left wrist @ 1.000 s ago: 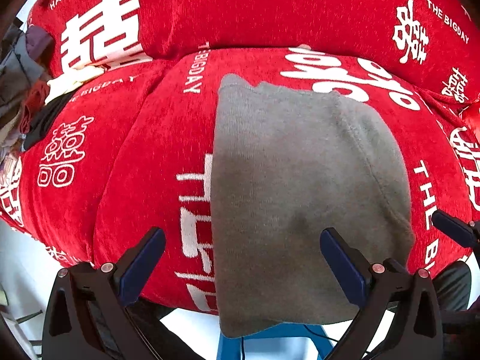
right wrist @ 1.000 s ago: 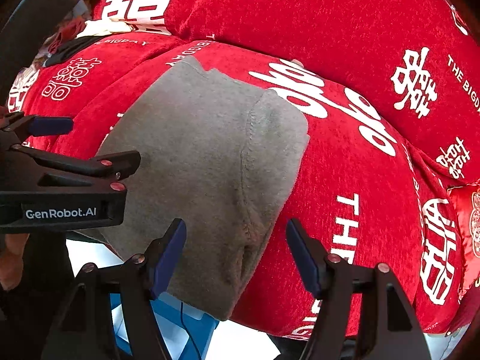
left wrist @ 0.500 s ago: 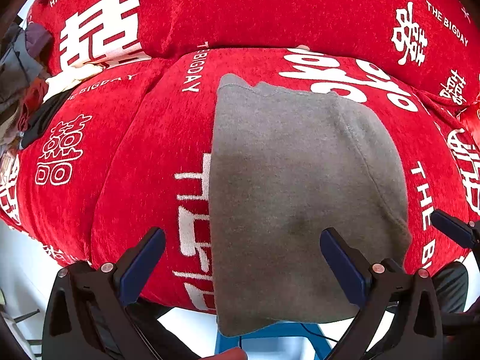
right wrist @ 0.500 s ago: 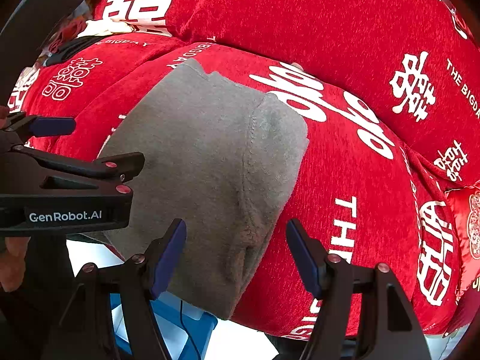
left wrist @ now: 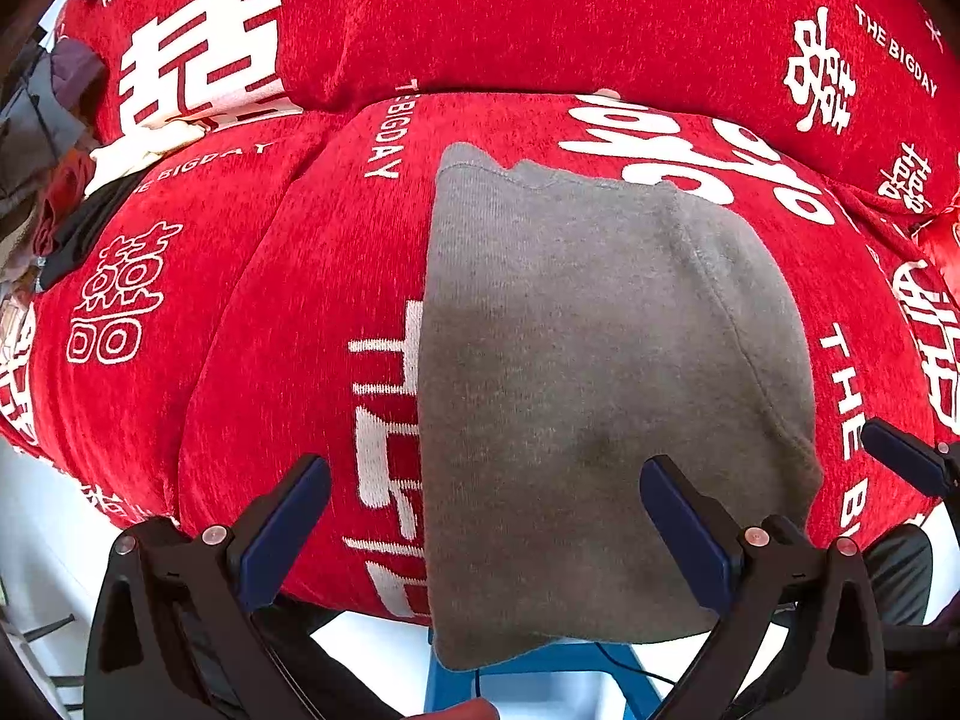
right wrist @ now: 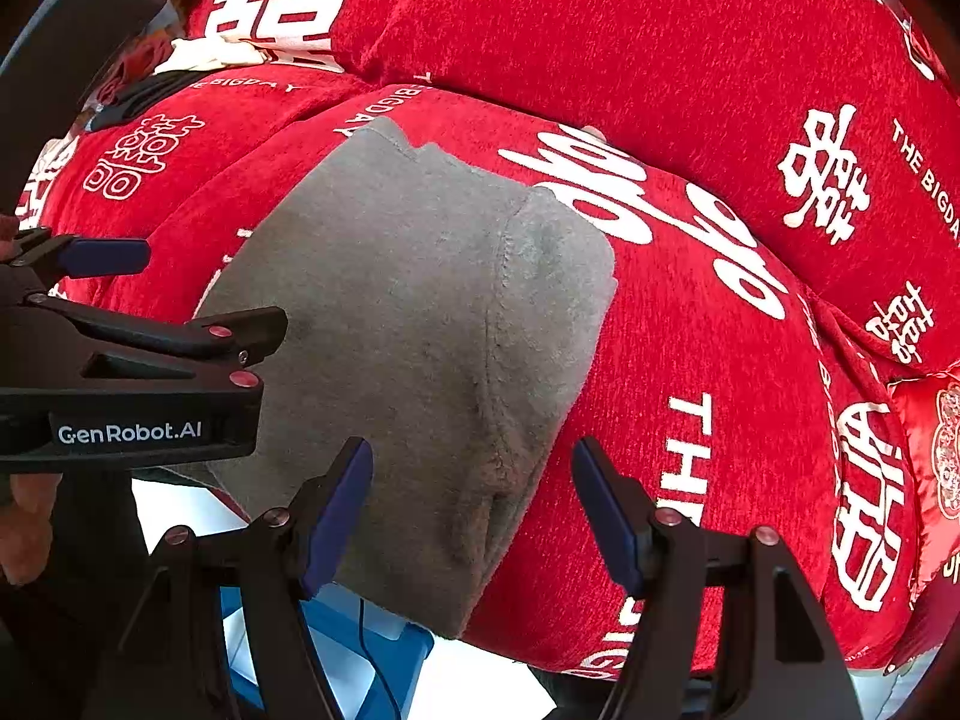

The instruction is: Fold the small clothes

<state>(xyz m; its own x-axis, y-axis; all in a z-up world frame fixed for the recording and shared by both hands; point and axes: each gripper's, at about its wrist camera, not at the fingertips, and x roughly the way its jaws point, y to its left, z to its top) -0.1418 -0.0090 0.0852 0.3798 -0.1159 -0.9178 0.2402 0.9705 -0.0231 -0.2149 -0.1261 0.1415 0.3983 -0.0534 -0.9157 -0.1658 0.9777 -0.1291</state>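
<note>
**Q:** Nothing appears displaced between the earlier views and the present one; is that correct?

**A:** Correct. Both tools and the cloth match their earlier positions. Nearest the lens, the left hand-held gripper (left wrist: 483, 525) stands with its blue-padded jaws wide apart and empty, tilted steeply down over the near edge. The right hand-held gripper (right wrist: 471, 510) is likewise spread wide, with nothing pinched between its pads.

**Q:** Where does the task's thing lie?

**A:** The grey knitted garment (left wrist: 600, 396) rests flat on the red plush sofa cushion printed with white characters (left wrist: 288, 312), its near hem hanging over the cushion's front edge. It already looks doubled over, since a stitched seam runs down its right-hand side. Its left edge falls between the left tool's jaws; its seamed right edge (right wrist: 516, 360) falls between the right tool's jaws. Each tool is probably stationed over one near corner so that both can take hold together for the next fold.

**Q:** What lies below and beyond?

**A:** A blue stool or crate (right wrist: 360, 648) shows under the overhanging hem. Behind the garment rises the red back cushion (left wrist: 540, 18). At far left, a heap of mixed clothes (left wrist: 54, 138) waits, presumably the remaining items.
</note>
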